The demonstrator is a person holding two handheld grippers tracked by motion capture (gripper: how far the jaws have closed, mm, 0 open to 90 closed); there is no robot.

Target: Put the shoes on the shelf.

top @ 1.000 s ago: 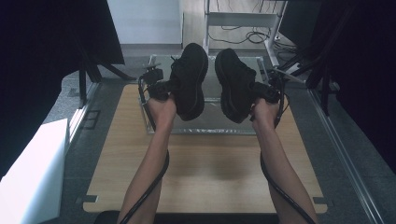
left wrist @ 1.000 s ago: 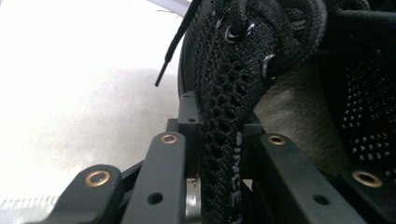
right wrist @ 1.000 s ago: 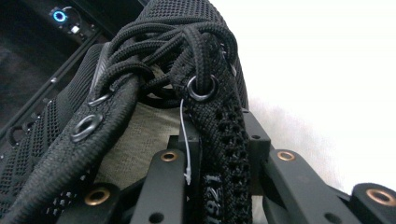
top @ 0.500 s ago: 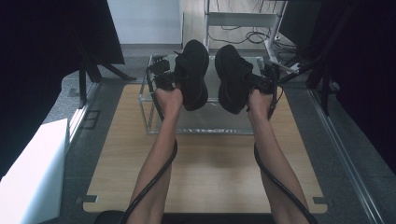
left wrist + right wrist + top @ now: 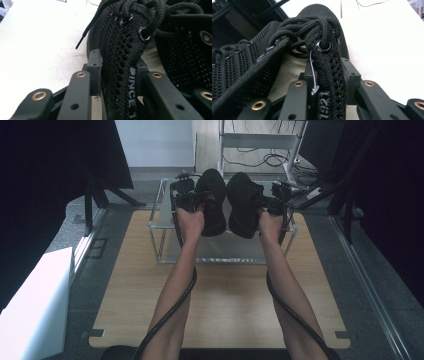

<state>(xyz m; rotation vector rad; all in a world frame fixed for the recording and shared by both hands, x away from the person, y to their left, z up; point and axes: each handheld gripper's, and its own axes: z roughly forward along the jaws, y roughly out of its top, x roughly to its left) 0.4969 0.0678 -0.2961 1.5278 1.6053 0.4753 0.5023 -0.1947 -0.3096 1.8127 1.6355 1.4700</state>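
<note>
**Holding a pair of black knit shoes over the clear stand**

Gripping each shoe by the knit edge of its upper near the top eyelets, the two tools carry the pair side by side above a clear box-shaped stand (image 5: 165, 227) at the far end of the table (image 5: 220, 305). The left shoe (image 5: 212, 202) hangs from the left tool (image 5: 192, 200), whose jaws are clenched on a flap of mesh that bears white lettering, as the left gripper view shows (image 5: 117, 82). The right shoe (image 5: 245, 205) is held the same way by the right tool (image 5: 272, 205); in the right gripper view its jaws pinch a strip of knit just below a metal eyelet (image 5: 324, 46), with a thin plastic tag tie beside it.

By my judgement these shoes are light and soft: the mesh folds flat between the jaws, so the body of each shoe will swing and sag from the pinch point and not stay rigid. The knit gives good friction and little risk of slipping, and nothing here is fragile. The loose laces (image 5: 150, 10) could snag on a jaw or on the stand's edge. The eyelet band looks the best hold, since the fabric is doubled and stiffer there; the sole would be firmer but too wide for these jaws.
</note>
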